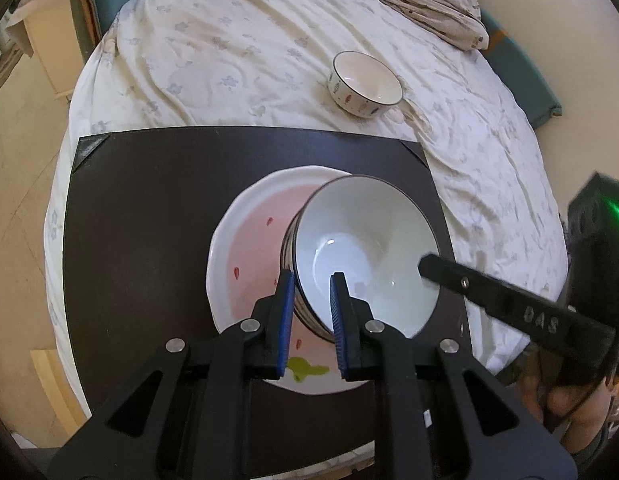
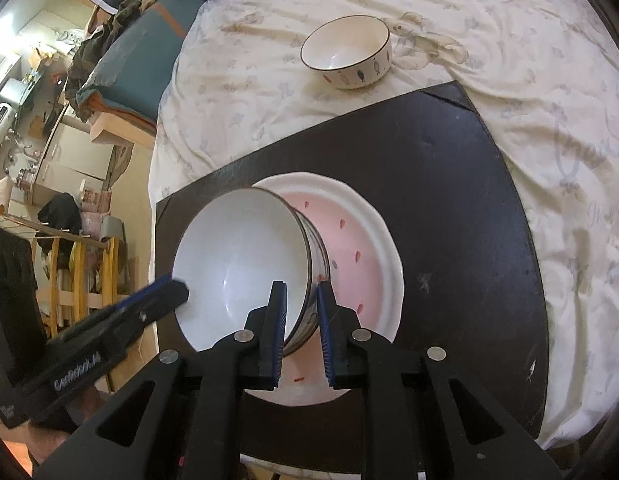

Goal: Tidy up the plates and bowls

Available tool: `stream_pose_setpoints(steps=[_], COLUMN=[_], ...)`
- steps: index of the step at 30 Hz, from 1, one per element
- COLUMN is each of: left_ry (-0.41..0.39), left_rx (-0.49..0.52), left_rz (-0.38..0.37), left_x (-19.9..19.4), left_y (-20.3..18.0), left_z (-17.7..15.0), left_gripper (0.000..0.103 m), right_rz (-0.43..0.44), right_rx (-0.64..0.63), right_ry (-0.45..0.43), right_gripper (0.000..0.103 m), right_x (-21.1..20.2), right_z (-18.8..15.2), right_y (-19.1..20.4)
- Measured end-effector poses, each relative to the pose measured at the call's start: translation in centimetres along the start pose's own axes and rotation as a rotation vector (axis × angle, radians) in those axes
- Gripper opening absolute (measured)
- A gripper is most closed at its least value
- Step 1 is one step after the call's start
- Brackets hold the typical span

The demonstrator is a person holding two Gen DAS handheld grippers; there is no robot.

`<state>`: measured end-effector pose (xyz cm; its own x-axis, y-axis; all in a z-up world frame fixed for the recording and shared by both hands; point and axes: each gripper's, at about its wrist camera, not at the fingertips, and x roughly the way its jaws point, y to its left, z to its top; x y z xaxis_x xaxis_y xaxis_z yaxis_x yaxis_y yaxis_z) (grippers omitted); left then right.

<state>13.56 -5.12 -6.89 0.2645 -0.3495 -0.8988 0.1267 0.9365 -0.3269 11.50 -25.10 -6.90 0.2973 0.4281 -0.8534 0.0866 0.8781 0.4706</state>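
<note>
Jaws of both grippers point(image 1: 312, 280) pinch bowl point(image 1: 365, 248) rim.

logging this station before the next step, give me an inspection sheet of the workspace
surface: dark board lying on a white bedsheet
job's things: large white bowl tilted over the pink plate; small bowl upright on the sheet, off the board
clutter: nothing seen on the board
grippers: left gripper and right gripper each shut on the large bowl's rim, at opposite sides
cables: nothing seen
surroundings: clothes rack and shelves beside the bed
</note>
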Motion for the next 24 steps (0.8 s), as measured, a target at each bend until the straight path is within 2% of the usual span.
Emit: stream_pose_setpoints(steps=[9,13,14,15,16,17,18,19,20,24], left_ry=[0.008,-0.027,-0.025,-0.017,-0.004,0.006,0.011,0.018,0.025,0.035], left_rx=[0.005,-0.054,-0.067,-0.076,-0.087,-0.101,-0.111,-0.115,-0.114,-0.097], left_rz=[-0.003,0.020,0.029,0.029,0.027,0.020,0.013,0.010,0.003,-0.008], left_x=[-0.1,-0.8,-0.8,-0.7,-0.5,-0.2,0.0,0.3,0.5,1.2], left_y=[0.3,1.4,1.7,1.9,2.1,2.2,2.3,2.3,2.1,1.5], left_z=[-0.3,-0.2,-0.1,0.0,0.0,0.1,0.1,0.0,0.0,-0.1], left_gripper=[0.015,0.016,0.018,0.028,0.034,0.037,0.037,0.037,0.037,0.037], right_rz=[0.004,0.007,0.008,0.009,0.011,0.017,0.023,0.030,0.040,0.075], right_rx=[0.018,0.030,0.040,0.048,0.055,0.061,0.068,0.077,0.086,0.103], right_ry=[-0.013,0.004,0.012,0.016,0.020,0.025,0.037,0.054,0.066,0.063], right_gripper=[0.019,0.019,0.019,0.019,0.020,0.022,0.030,0.046,0.053,0.054], right_x=[0.2,0.3,0.4,0.4,0.5,0.5,0.7,1.0,1.3,1.5], right_z=[0.7,0.6,0.5,0.5,0.4,0.3,0.3,0.2,0.2,-0.1], right_y=[-0.3,-0.5,-0.7,-0.9,-1.1,-1.3,-1.4,-1.6,-1.7,-1.7])
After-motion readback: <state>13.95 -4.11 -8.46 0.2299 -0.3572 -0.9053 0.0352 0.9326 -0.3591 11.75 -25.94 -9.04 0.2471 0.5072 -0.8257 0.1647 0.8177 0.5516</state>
